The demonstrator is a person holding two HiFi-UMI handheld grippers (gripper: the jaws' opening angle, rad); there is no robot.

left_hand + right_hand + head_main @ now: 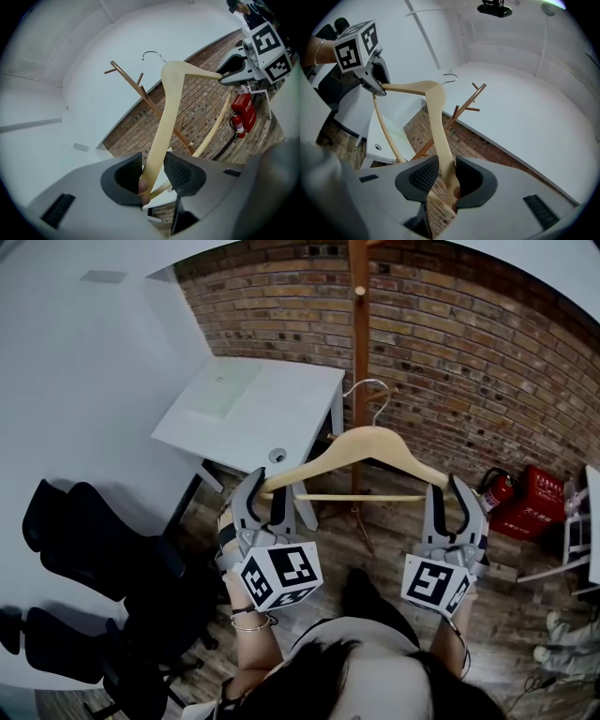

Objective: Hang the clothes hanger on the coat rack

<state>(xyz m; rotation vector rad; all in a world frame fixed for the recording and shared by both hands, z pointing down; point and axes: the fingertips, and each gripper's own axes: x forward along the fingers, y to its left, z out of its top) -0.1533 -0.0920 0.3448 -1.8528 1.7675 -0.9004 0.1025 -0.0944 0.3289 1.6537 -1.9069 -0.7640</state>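
A pale wooden clothes hanger (370,442) with a metal hook (367,390) hangs level in the air in front of me. My left gripper (265,482) is shut on its left end and my right gripper (448,486) is shut on its right end. In the left gripper view the hanger arm (166,117) runs up from between the jaws of the left gripper (153,171). The right gripper view shows the other hanger arm (436,112) clamped in the right gripper (444,180). The wooden coat rack (359,352) stands just behind the hook, against the brick wall; its pegs (140,91) are bare.
A white table (253,413) stands left of the rack. Black office chairs (94,549) are at the lower left. A red fire extinguisher (497,488) and a red box (534,502) sit on the floor at the right, by the brick wall.
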